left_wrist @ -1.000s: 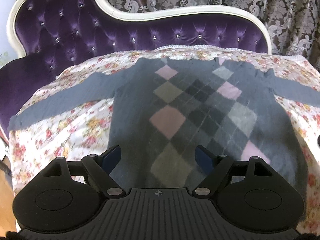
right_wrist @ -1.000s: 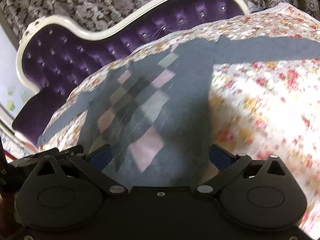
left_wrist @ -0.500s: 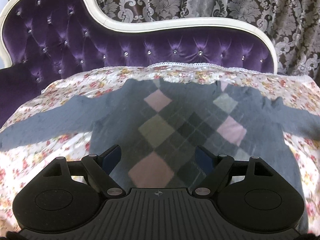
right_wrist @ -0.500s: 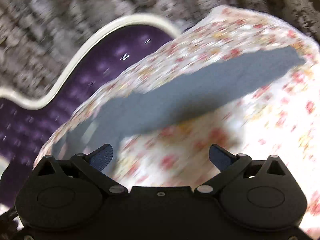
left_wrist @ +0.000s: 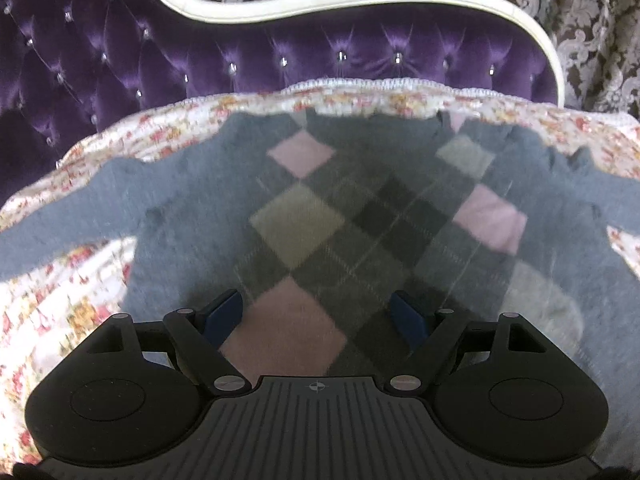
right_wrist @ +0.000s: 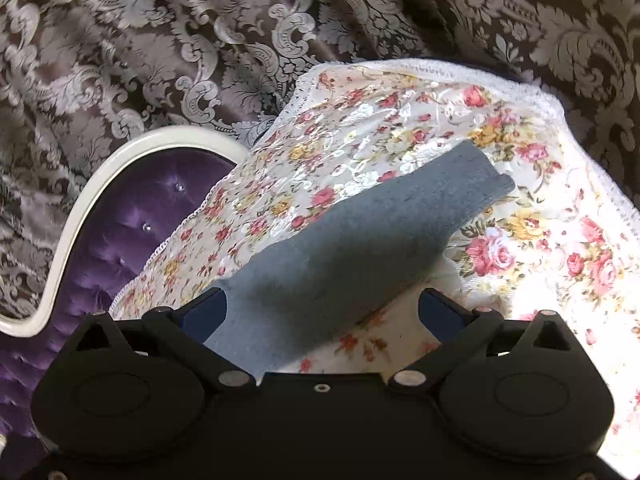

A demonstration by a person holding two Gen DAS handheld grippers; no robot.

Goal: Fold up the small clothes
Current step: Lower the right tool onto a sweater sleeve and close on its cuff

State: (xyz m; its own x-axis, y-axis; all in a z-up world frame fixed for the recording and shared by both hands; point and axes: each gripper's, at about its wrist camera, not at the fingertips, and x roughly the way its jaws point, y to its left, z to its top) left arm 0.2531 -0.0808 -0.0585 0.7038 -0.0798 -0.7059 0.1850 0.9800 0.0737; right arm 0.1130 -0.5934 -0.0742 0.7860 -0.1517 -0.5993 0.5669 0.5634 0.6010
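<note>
Left gripper (left_wrist: 318,314) spread wide, empty, above the chest of the sweater (left_wrist: 360,220). Right gripper (right_wrist: 322,312) likewise wide, gripping nothing, over the sleeve (right_wrist: 360,240). Sweater flat, sleeves outspread, on a floral cloth (right_wrist: 540,260) covering a purple sofa (left_wrist: 160,52); patterned curtain (right_wrist: 160,40) behind.

no readable text, label, brand or number shows in either view. the only mark is a small crosshair-like emblem (left_wrist: 315,387) on the ribbed gripper body, lower centre of the left wrist frame.
</note>
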